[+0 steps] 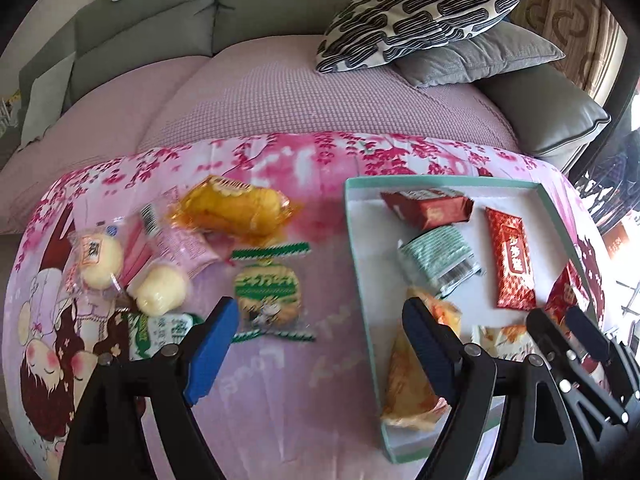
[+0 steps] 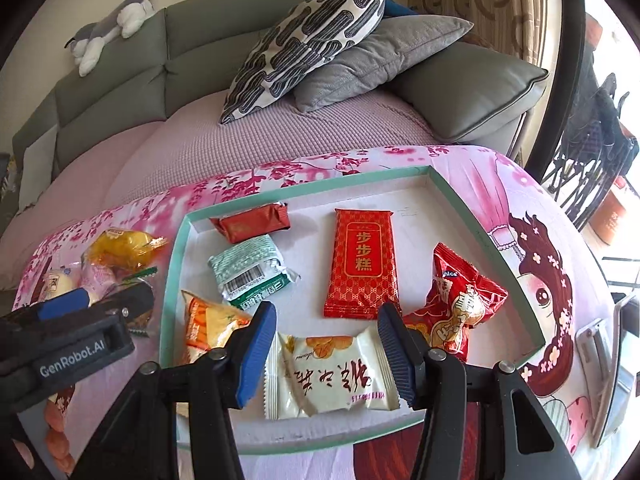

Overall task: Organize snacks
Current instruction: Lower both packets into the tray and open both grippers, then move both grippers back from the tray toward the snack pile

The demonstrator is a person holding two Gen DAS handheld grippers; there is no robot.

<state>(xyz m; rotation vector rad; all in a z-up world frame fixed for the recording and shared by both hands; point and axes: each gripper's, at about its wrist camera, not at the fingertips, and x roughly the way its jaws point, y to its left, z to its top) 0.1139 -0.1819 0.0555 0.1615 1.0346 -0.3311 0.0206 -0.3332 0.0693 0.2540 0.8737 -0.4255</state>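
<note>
Loose snacks [image 1: 256,216] in left view only; white packet [image 2: 332,376] between right claw [image 2: 328,354] fingers.

tray [image 2: 472,216]: 1 | packets in tray [image 2: 362,258]: 6 | packets on cloth [image 1: 266,292]: 6 | cushions [image 2: 308,36]: 2 | plush toy [image 2: 116,20]: 1 | grippers [image 2: 328,344]: 2

1. Tray [image 2: 480,240] sits on the cloth [image 2: 500,184], right of the loose snacks [image 1: 256,296].
2. Inside the tray: wrapper [image 2: 362,262] at centre, bag [image 2: 460,300] to its right, pack [image 2: 252,272] to its left.
3. Sofa [image 2: 180,148] lies behind the cloth, pillows [image 2: 312,36] on it.
</note>
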